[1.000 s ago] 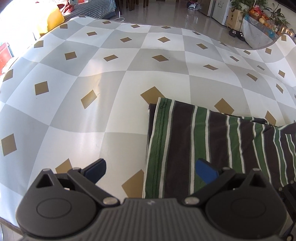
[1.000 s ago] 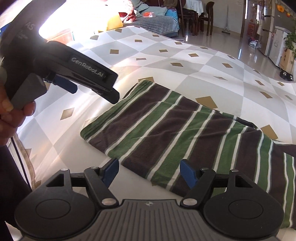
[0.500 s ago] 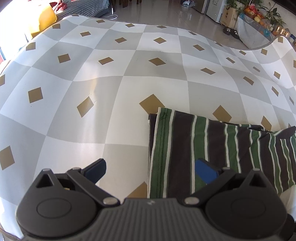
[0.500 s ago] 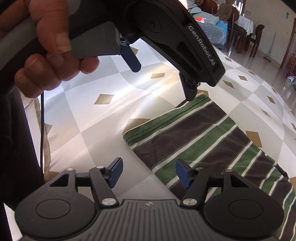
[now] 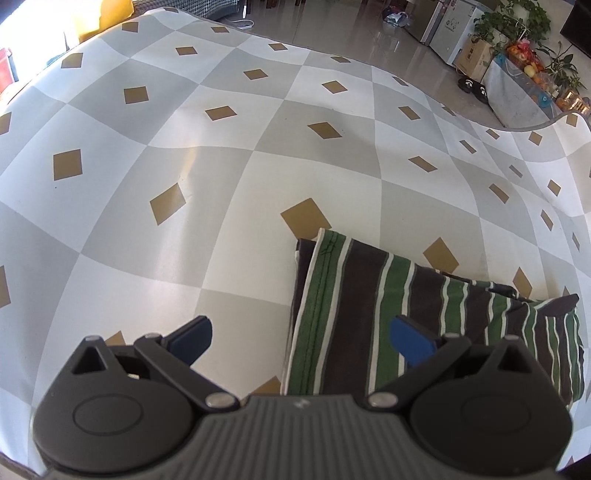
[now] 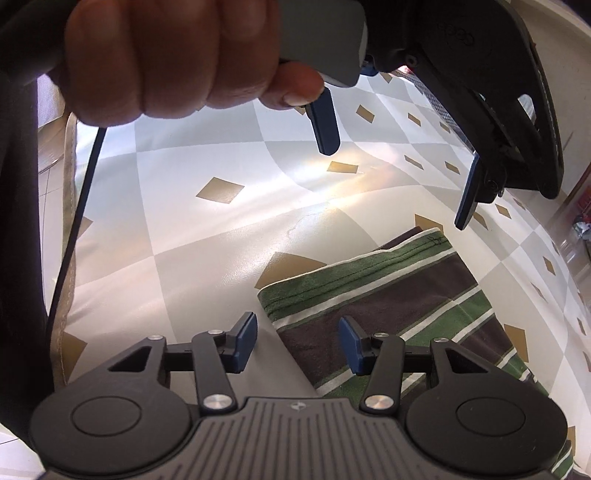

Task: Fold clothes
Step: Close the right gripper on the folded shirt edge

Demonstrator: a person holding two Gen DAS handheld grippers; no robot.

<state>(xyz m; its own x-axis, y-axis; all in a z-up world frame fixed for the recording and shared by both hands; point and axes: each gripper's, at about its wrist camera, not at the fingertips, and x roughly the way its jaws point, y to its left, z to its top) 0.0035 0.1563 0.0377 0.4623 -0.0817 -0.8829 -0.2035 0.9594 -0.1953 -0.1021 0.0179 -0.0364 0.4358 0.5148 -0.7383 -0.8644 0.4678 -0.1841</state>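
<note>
A folded green, brown and white striped garment (image 5: 373, 314) lies flat on the checked tablecloth (image 5: 221, 177). My left gripper (image 5: 303, 338) hovers open above the garment's left hem edge, with nothing between its blue pads. In the right wrist view the same garment (image 6: 399, 295) shows its hemmed corner, and my right gripper (image 6: 297, 341) stands open at that near corner, empty. The left gripper (image 6: 397, 162) hangs open above the hem, held by a hand (image 6: 166, 55).
The tablecloth's edge (image 6: 68, 258) drops off at the left, with a black cable (image 6: 79, 206) hanging beside it. Beyond the table's far side are a tiled floor, a cardboard box (image 5: 474, 59), shoes (image 5: 472, 86) and potted plants (image 5: 517, 18).
The right gripper has moved leftward along the garment to its hemmed corner and narrowed a little. The left gripper and the hand holding it now loom much closer overhead. The garment has not moved.
</note>
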